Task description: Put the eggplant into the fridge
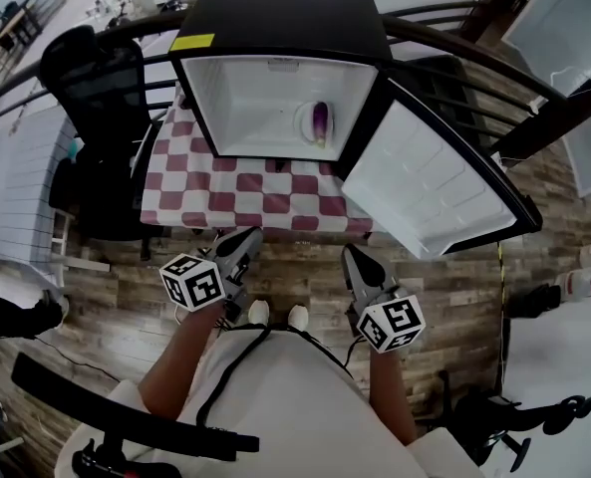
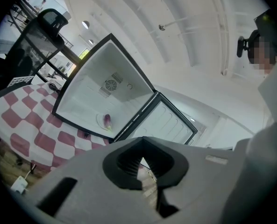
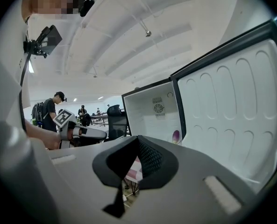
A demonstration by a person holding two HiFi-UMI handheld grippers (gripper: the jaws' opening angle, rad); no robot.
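The eggplant [image 1: 320, 118] is lying on a white plate [image 1: 304, 124] inside the small fridge [image 1: 275, 28], whose door [image 1: 425, 182] is hanging open over the checkered surface [image 1: 245, 182]. The left tool [image 1: 245, 237] and right tool [image 1: 355, 254] are sitting closed and empty near the person's body, probably because the placing is done.

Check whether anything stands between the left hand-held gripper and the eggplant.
Nothing visible does. The fridge door stands open, and the eggplant lies on a plate inside the fridge. Only checkered cloth lies between it and the left hand-held gripper.
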